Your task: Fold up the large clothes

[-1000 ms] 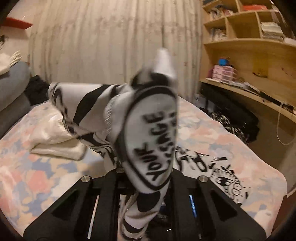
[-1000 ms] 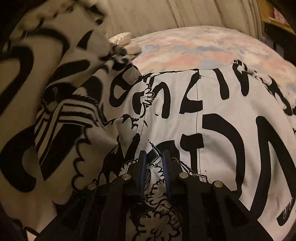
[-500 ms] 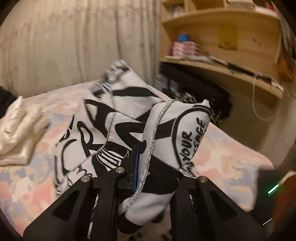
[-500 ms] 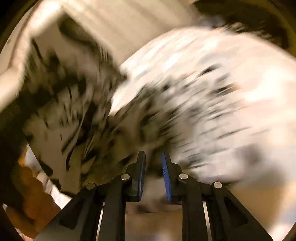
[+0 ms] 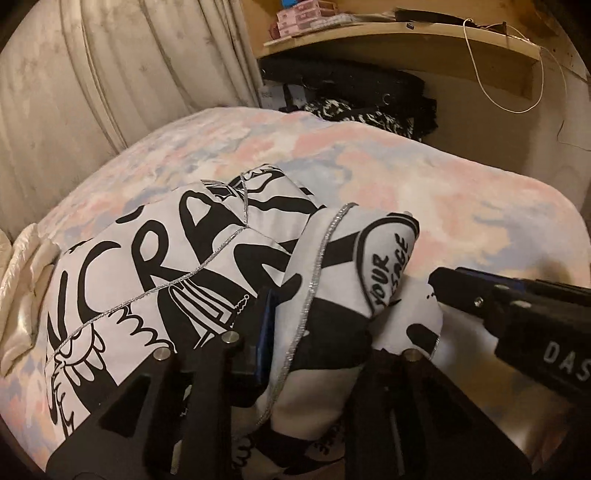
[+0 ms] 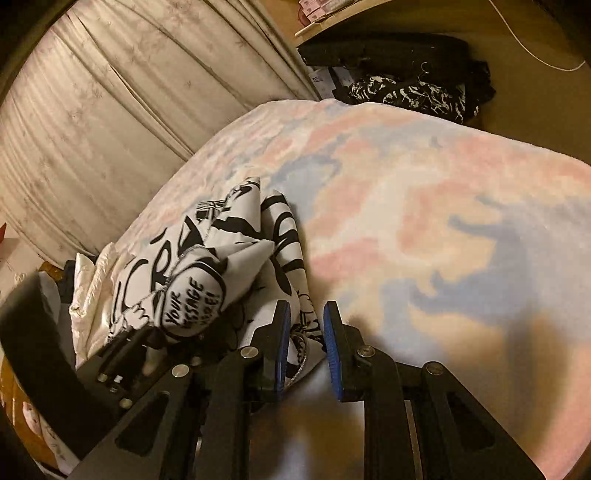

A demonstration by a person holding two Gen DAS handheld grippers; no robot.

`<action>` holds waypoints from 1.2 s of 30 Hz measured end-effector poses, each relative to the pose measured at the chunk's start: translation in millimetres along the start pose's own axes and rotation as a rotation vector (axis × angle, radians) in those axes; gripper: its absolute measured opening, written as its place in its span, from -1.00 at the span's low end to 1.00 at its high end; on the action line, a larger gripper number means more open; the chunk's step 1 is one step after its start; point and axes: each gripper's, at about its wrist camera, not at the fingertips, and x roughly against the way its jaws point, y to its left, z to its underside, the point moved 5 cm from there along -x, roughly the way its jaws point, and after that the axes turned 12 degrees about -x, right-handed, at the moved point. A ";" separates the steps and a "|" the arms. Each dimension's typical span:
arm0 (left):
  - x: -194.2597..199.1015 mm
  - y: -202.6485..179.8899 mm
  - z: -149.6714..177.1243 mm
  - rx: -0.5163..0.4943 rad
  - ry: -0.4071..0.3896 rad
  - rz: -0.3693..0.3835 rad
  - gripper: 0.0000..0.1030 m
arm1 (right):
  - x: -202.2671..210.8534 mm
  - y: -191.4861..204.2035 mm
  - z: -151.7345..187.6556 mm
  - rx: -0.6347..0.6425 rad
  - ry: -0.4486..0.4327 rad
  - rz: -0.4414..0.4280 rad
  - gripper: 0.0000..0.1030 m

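1. Counting gives one black-and-white printed garment (image 5: 207, 266), two grippers, one bed, one cream folded cloth (image 5: 22, 291) at the bed's left edge, and one dark heap of clothes (image 6: 410, 92) beyond the far corner.
2. The garment is soft cloth with bold black lettering, cartoon drawings and a thin silvery trim; it lies bunched in thick folds on the pink, blue and cream fleecy bedspread (image 6: 424, 206).
3. A pleated pale curtain (image 5: 92, 92) hangs behind the bed, beside a wooden shelf (image 5: 399, 33).
4. The left gripper (image 5: 317, 354) has its jaws opening, with a thick fold of the garment between them; the right finger is buried in cloth, so the pads probably still touch it.
5. The right gripper (image 6: 304, 347) stands narrowly parted, a thin hem of the garment lying in the gap against its left blue pad, apart from the other.
6. Both grippers sit at the garment's near edge, close together.
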 end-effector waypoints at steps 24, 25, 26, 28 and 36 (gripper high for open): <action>114.9 85.7 31.7 0.096 0.037 0.153 0.05 | 42.1 53.7 -36.7 0.041 0.093 -0.142 -0.14; 118.5 101.8 37.8 0.136 0.047 0.153 0.03 | 35.8 55.0 -38.2 0.032 0.124 -0.154 -0.14; 120.1 112.1 41.5 0.163 0.052 0.152 -0.02 | 27.0 57.5 -39.3 0.021 0.173 -0.172 -0.14; 121.3 148.2 54.1 0.248 0.068 0.147 -0.13 | 10.4 58.5 -40.2 0.001 0.240 -0.169 -0.14; 88.8 227.6 97.3 0.446 0.149 0.171 -0.36 | -45.9 68.4 -44.8 -0.005 0.460 -0.175 -0.13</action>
